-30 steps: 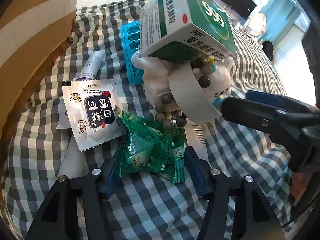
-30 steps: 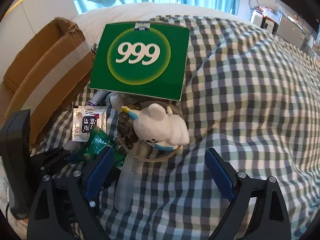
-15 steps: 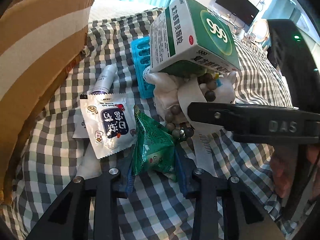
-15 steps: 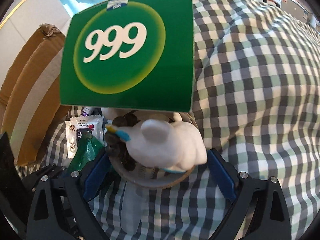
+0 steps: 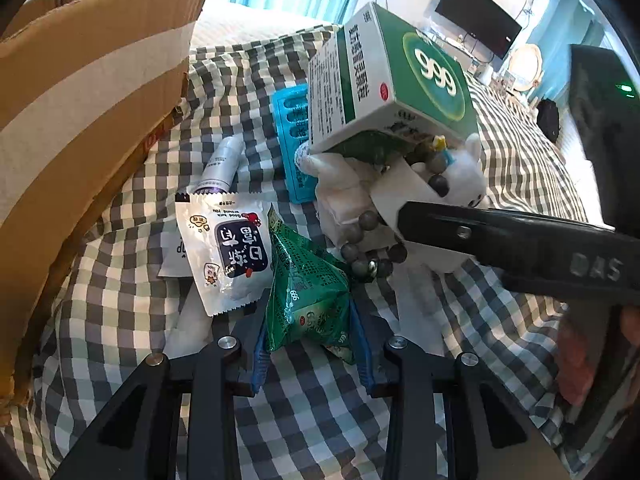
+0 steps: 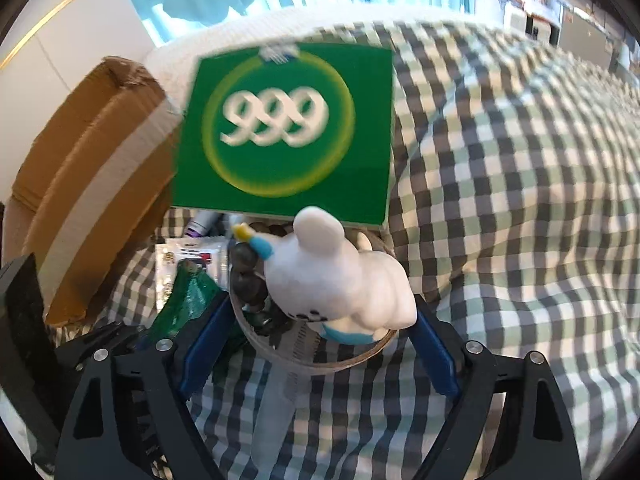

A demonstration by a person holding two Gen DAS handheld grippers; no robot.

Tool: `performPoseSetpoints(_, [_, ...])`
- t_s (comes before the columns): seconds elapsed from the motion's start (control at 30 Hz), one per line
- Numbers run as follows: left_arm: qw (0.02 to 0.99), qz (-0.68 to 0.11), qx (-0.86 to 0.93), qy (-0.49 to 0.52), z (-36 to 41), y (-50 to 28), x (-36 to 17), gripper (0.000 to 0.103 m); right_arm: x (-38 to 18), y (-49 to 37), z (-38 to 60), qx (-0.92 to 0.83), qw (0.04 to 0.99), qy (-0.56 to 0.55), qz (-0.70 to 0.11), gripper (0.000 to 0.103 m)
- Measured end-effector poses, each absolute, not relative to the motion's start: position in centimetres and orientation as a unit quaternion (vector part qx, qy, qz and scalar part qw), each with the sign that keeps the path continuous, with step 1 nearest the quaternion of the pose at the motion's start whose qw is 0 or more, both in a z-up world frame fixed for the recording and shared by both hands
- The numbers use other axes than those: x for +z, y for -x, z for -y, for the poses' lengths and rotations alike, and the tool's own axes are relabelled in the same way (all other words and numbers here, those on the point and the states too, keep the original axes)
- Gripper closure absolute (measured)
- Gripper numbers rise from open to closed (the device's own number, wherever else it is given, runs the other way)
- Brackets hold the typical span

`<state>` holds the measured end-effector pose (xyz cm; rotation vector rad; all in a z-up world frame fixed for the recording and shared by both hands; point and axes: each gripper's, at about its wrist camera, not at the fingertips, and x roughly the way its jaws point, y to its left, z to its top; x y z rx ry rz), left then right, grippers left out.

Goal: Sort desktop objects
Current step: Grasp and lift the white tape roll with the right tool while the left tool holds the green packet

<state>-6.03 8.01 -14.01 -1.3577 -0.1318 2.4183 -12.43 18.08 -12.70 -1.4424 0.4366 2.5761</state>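
My left gripper (image 5: pixel 310 348) is shut on a crumpled green sachet (image 5: pixel 308 292), its blue pads pressing both sides. To its right a white plush toy (image 6: pixel 336 276) sits on a roll of tape (image 6: pixel 360 360) beside a dark bead bracelet (image 6: pixel 244 272). My right gripper (image 6: pixel 320 344) straddles that roll. Its jaws are closing, with a thin gap still showing at the right pad. One of its black fingers (image 5: pixel 480 236) crosses the left wrist view. A green 999 medicine box (image 6: pixel 288 132) leans on the pile behind the toy.
A cardboard box (image 5: pixel 80 100) stands at the left. On the checked cloth (image 6: pixel 500 200) lie a white snack sachet (image 5: pixel 228 248), a small tube (image 5: pixel 222 164), a blue tray (image 5: pixel 292 140) and a clear comb (image 6: pixel 276 400) under the roll.
My left gripper's jaws came together on the green sachet and squeezed it upright. My right gripper moved in until the toy and roll sat between its jaws, which have narrowed.
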Motion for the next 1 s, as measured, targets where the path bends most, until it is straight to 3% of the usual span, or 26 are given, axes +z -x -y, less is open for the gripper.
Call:
performPoseSetpoints(0.37, [0.183,0.056,0.866,0.462,-7.1,5.3,-12.8,0.068,-8.0,9.1,-17.3,0.898,0.12,0.415,-0.076,0.019])
performPoseSetpoints(0.43, [0.183,0.062,0.865,0.462,-6.6,5.3,-12.7,0.068,-5.7,7.7,-17.8,0.914,0.126,0.38,-0.062,0.023])
performPoseSetpoints(0.47, [0.183,0.066,0.865,0.463,-6.8,5.4,-12.7,0.068,-5.0,7.4,-17.6,0.92,0.126,0.366,-0.053,0.033])
performPoseSetpoints(0.53, [0.181,0.071,0.865,0.462,-6.4,5.3,-12.6,0.068,-4.6,8.5,-16.7,0.923,0.121,0.363,-0.041,0.037])
performPoseSetpoints(0.7, [0.176,0.074,0.865,0.465,-4.3,4.9,-12.9,0.068,-5.3,8.7,-17.0,0.913,0.121,0.386,-0.047,0.037])
performPoseSetpoints(0.8, [0.175,0.08,0.861,0.47,-4.2,5.0,-13.0,0.068,-5.8,7.5,-17.9,0.902,0.117,0.411,-0.068,0.028])
performPoseSetpoints(1.0, [0.174,0.077,0.857,0.48,-5.4,5.3,-13.4,0.068,-8.3,8.1,-18.9,0.879,0.104,0.453,-0.107,0.019])
